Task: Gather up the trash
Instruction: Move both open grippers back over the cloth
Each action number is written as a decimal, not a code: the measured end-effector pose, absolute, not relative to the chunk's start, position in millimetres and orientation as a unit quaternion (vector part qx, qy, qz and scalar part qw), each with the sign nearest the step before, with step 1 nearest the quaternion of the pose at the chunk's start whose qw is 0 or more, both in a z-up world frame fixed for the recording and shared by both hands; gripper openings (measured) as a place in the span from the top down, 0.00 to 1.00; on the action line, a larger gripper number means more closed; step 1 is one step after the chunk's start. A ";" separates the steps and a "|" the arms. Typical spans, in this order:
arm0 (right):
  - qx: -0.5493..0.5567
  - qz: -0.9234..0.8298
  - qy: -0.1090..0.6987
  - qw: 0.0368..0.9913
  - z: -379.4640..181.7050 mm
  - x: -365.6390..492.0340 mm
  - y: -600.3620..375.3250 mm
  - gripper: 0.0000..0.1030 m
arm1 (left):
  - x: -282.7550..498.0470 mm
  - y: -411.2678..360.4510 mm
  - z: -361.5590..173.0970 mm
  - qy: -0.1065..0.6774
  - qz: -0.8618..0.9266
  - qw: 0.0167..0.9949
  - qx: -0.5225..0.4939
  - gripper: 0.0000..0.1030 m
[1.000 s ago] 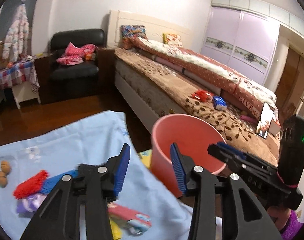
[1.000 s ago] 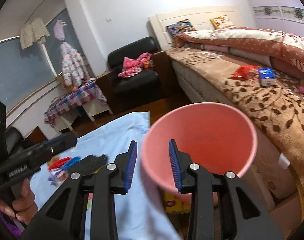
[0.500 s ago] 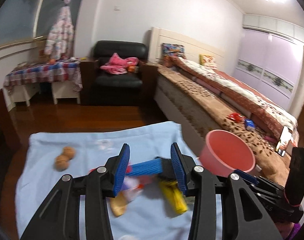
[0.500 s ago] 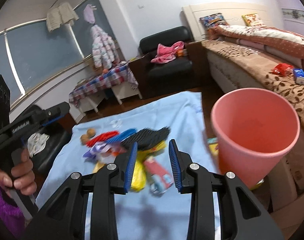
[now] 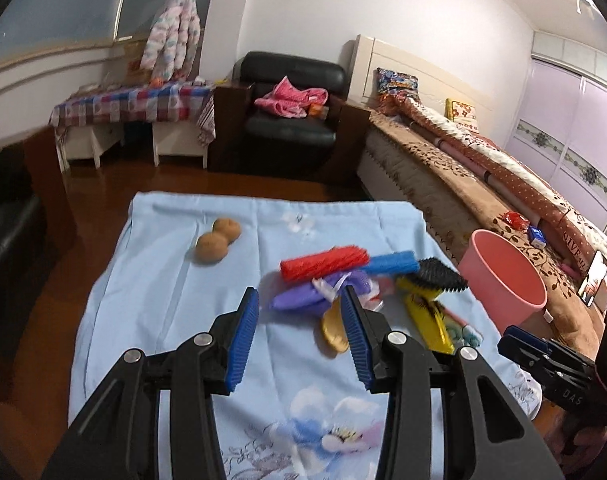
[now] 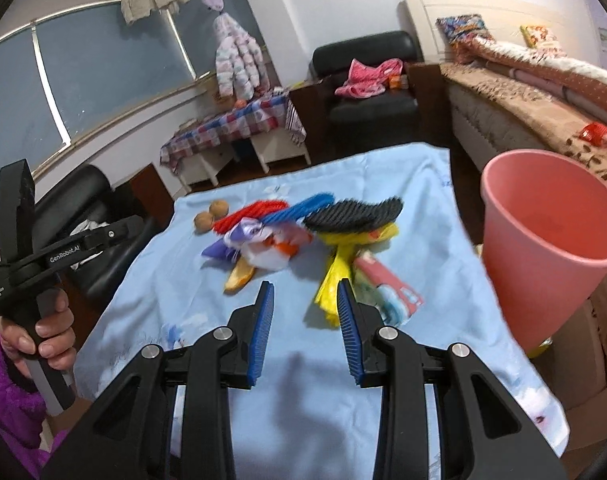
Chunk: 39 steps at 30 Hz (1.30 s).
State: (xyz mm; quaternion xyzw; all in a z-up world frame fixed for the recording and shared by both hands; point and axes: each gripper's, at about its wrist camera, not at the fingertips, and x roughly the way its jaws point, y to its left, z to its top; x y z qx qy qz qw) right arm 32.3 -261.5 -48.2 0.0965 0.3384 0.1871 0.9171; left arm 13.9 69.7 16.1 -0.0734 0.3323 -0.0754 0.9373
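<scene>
the trash pile (image 5: 367,292) lies in the middle of the frame on the surface, on a light blue cloth (image 5: 175,280). in it are a purple wrapper (image 5: 303,298), a yellow wrapper (image 5: 427,320) and red, blue and black brushes. the wrappers look light, thin and crinkly, so pinch a loose edge. the brushes look stiff; take one across its narrow body. two walnuts (image 5: 217,236) sit apart at the upper left. the pink bin (image 5: 503,284) stands at the right. the left gripper (image 5: 299,336) and the right gripper (image 6: 305,330) are both apart and hold nothing.

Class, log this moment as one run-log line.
left claw: open, empty | right claw: open, empty | trash: on cloth | bin: upright
</scene>
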 end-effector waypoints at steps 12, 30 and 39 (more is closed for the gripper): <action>0.094 0.224 0.363 0.899 -58.6 35.5 -243.1 0.68 | 31.8 39.8 -22.0 0.387 -0.106 0.912 -0.083 0.64; 0.096 0.166 0.372 0.908 -68.8 55.5 -269.4 0.68 | 90.1 -1.9 -74.0 0.475 -0.082 0.872 -0.080 0.76; 0.095 0.147 0.374 0.911 -75.6 61.0 -282.4 0.68 | 89.7 -4.2 -77.9 0.478 -0.082 0.871 -0.078 0.97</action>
